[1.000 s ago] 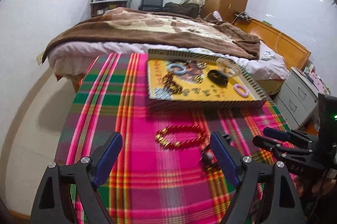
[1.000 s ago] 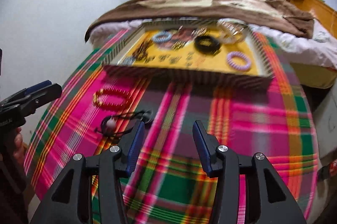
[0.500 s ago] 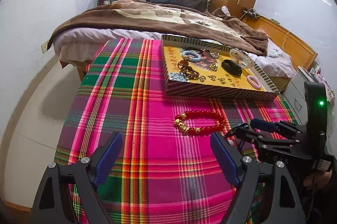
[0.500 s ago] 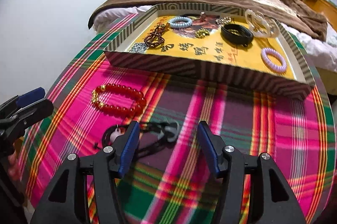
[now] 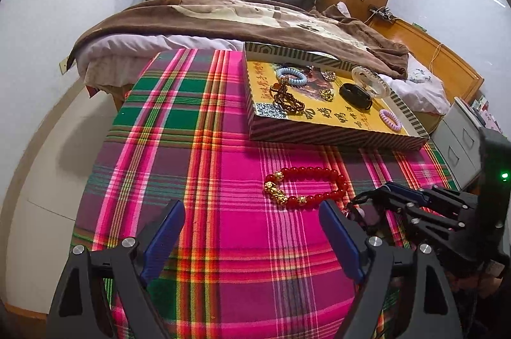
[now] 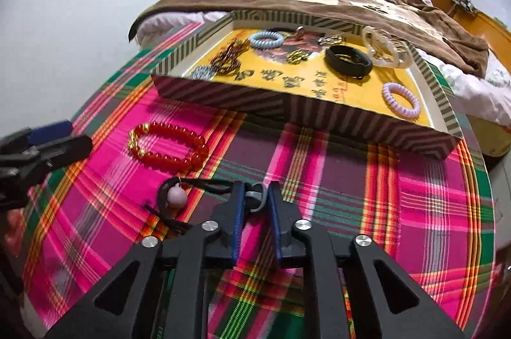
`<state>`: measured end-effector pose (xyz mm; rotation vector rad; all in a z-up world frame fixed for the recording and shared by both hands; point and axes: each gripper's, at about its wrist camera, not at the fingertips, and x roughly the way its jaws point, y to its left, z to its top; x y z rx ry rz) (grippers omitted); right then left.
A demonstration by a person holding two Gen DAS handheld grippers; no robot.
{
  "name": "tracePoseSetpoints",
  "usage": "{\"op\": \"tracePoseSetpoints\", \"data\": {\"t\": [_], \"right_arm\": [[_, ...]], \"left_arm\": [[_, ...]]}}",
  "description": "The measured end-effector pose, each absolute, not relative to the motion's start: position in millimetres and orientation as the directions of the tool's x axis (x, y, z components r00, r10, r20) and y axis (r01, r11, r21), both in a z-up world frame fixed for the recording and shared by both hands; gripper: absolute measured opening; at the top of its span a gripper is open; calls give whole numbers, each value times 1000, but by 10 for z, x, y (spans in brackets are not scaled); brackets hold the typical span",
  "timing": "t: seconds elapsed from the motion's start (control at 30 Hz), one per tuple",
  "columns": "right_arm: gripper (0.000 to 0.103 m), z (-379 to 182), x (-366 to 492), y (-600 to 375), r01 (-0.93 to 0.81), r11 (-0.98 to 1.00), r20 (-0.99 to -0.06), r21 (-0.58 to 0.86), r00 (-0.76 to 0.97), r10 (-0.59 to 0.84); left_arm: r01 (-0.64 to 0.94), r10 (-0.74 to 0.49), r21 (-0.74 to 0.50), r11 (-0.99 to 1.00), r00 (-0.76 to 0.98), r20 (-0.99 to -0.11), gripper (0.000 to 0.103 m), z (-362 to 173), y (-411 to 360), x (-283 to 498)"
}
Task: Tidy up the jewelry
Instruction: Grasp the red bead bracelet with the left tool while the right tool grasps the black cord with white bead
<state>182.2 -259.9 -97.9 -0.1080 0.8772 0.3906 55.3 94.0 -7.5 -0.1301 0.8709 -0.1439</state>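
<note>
A black cord necklace (image 6: 204, 183) with a pink bead (image 6: 176, 195) and a grey ring lies on the plaid cloth. My right gripper (image 6: 255, 195) is closing, and its blue pads pinch the grey ring between them. In the left wrist view it (image 5: 370, 198) reaches in from the right. A red bead bracelet (image 5: 306, 170) (image 6: 166, 159) with gold charms lies just beyond. My left gripper (image 5: 250, 211) hovers open in front of the bracelet with nothing between its fingers, and it (image 6: 57, 138) shows at the right wrist view's left edge. The striped tray (image 5: 319, 134) (image 6: 287, 109) holds several bracelets and hair ties.
The plaid-covered table (image 5: 179, 147) butts against a bed with a brown blanket (image 5: 255, 19). White drawers (image 5: 460, 141) stand to the right and a wooden headboard (image 5: 447, 64) behind. A white wall and floor (image 5: 41, 163) lie off the table's left edge.
The right gripper's jaws went from wide apart to pinched on the necklace's grey ring. The left gripper stayed open and sank a little toward the cloth.
</note>
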Motion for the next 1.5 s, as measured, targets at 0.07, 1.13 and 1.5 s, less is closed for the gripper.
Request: {"op": "tracePoseSetpoints", "data": {"t": [0.07,1.13,1.5], "right_arm": [[15,-927,1805,-2678,-360,929,-750,83,592,296],[15,-612,1676,-3425,-255,949,-633,185,708,314],[15,-642,1697,-3401,-264,945,-637,192,699,325]], "left_arm": [[75,-178,-169,983,629,-757,85,-81,919,596],[-85,-50,-111,990,529,-847,41,-284,686,959],[-64,49,18,998,527,-848,34,-345,491,1097]]}}
